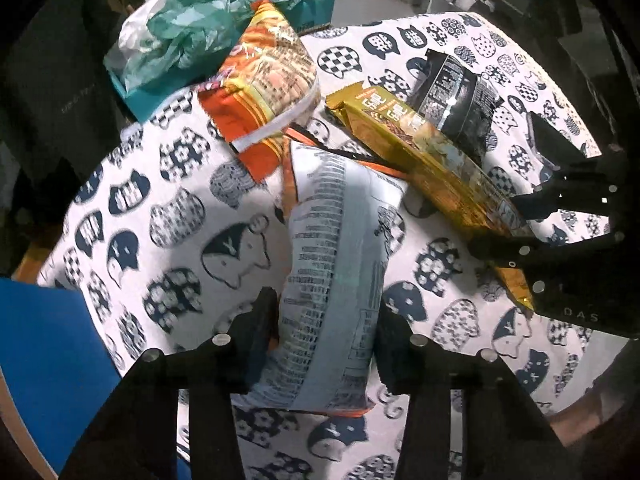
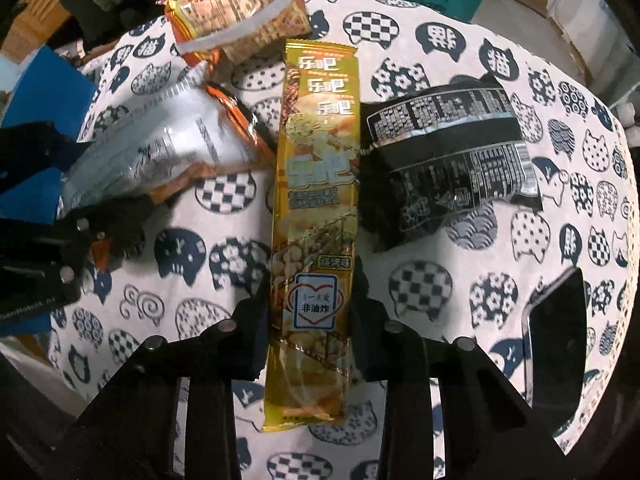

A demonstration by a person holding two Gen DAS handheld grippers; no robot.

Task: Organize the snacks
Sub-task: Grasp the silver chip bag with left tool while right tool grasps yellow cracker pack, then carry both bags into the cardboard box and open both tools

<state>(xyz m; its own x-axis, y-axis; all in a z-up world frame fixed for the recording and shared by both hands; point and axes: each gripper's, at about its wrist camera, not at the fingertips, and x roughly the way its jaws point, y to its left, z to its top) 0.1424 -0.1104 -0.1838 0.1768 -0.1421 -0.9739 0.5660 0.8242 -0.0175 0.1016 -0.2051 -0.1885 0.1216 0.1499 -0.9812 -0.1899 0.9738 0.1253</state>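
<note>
Gripping status: both tongs closed on a snack packet each, over a tabletop (image 2: 460,64) covered in a cat-print cloth.
Left tongs (image 1: 326,330): fingers pressed against both sides of a silver bag (image 1: 340,264); printed back panel faces up, orange trim at its edges.
Silver bag position: lower end between the fingers, upper end pointing toward the orange bag; whether it rests on the cloth or is lifted, cannot tell.
Right tongs (image 2: 310,312): fingers clamped on both long sides of a long gold packet (image 2: 316,184), near its lower third.
Gold packet position: runs straight away from the right wrist camera, label side up; far end lies just beside the orange bag (image 2: 240,12). In the left view its middle overlaps the black bag's edge.
Black bag (image 2: 448,160): on the cloth to the right of the gold packet, touching it, print side up.
Orange bag, left view (image 1: 264,84): at the far edge of the tabletop, tilted, leaning beside a teal box (image 1: 160,92).
Teal box contents: crumpled green and white plastic.
Phone (image 2: 556,356): dark, flat on the cloth at the right edge of the right view, well apart from the packets.
Blue panel (image 1: 44,360): at the lower left of the left view, beside the tabletop.
</note>
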